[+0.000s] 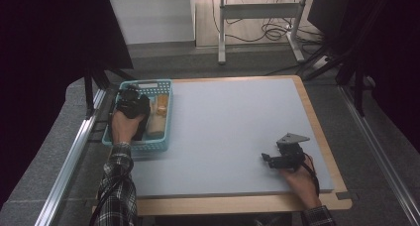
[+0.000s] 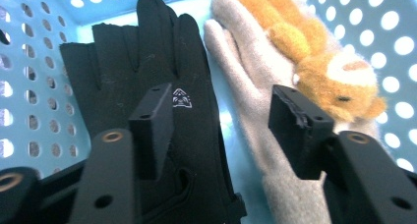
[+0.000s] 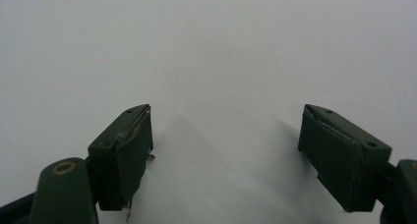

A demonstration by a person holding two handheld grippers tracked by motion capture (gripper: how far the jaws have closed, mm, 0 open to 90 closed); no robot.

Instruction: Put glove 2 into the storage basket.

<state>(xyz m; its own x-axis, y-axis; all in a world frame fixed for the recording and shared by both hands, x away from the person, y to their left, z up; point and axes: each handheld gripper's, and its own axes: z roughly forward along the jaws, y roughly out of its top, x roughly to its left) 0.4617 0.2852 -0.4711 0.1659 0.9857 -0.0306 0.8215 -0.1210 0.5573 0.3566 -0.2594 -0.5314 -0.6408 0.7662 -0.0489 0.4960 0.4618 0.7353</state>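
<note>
Pale grey table mat (image 1: 233,132) on a wood-edged table, dim room, metal desk legs and loose cables on the floor behind.

Turquoise perforated plastic basket (image 1: 163,136) sits at the mat's left edge. Inside, side by side: a black fabric glove (image 2: 147,62) with a small white logo, a beige fleece glove (image 2: 255,86), and an orange-and-white plush animal toy (image 2: 314,62) lying on the beige glove's far side. Black glove is nearest the basket's left wall in the left gripper view.

Left gripper (image 2: 221,126) is over the basket, held by the left hand (image 1: 124,127), plaid sleeve behind it. Jaws stand about half apart with nothing clamped. One pad is in front of the black glove, the other in front of the beige glove; the pads look clear of both, though contact with the black glove can't be ruled out from this angle.

Right gripper (image 3: 226,150) is parked low over bare mat at the near right, well apart from the basket, right hand (image 1: 299,179) gripping it from behind. Jaws spread wide, nothing between them, just mat below. Grey triangular plate (image 1: 292,138) on top shows in the high view.
</note>
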